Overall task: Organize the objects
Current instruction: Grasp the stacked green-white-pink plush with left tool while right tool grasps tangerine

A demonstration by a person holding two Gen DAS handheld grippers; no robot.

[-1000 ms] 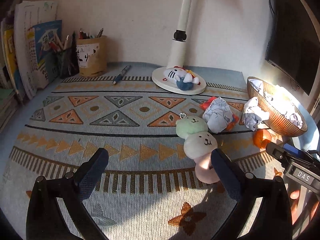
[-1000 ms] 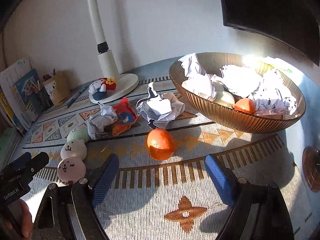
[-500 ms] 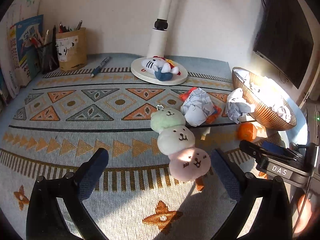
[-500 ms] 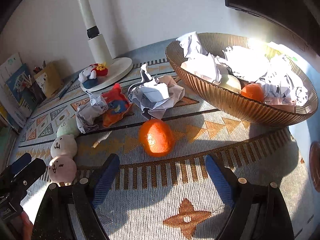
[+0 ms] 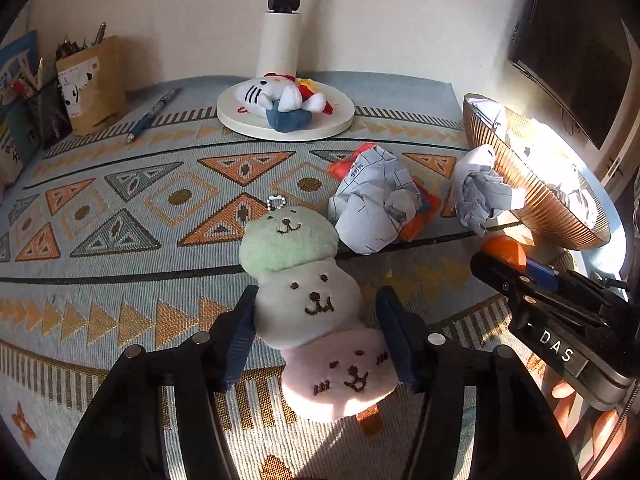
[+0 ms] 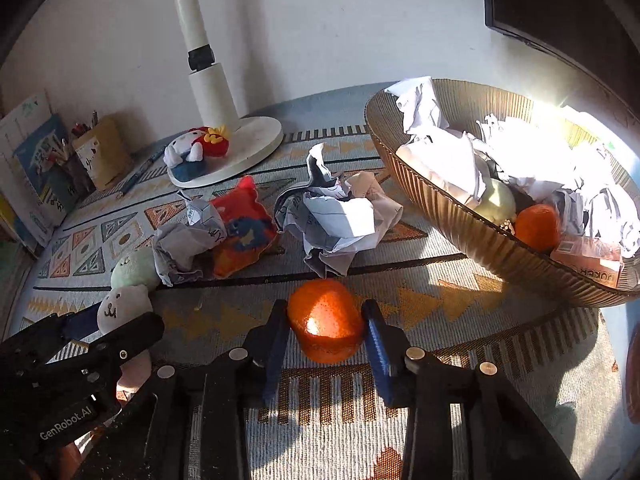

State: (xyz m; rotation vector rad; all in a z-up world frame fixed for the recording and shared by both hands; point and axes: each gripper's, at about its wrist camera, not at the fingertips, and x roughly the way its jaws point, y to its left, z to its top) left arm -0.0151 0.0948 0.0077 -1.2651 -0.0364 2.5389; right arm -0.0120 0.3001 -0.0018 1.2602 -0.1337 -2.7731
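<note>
A plush skewer of three faces, green, white and pink [image 5: 310, 304], lies on the patterned mat. My left gripper [image 5: 318, 320] has its jaws closed around the white middle ball, with the left pad touching it. An orange [image 6: 325, 326] sits between the pads of my right gripper [image 6: 325, 334], which press on both its sides. The plush also shows at the left of the right wrist view [image 6: 126, 300], beside the left gripper's body. Two crumpled paper balls [image 5: 372, 204] [image 6: 340, 224] and a red pouch [image 6: 240, 228] lie beyond.
A ribbed brown bowl [image 6: 448, 204] at the right holds crumpled paper, another orange and a pale fruit. A white lamp base [image 5: 286, 114] carries a Hello Kitty plush [image 5: 276, 98]. A pen [image 5: 150, 116], a pencil holder [image 5: 90, 84] and books stand at the back left.
Both grippers moved forward and closed: the left around the plush skewer's white ball, the right onto the orange. Both were wide open and empty before.
</note>
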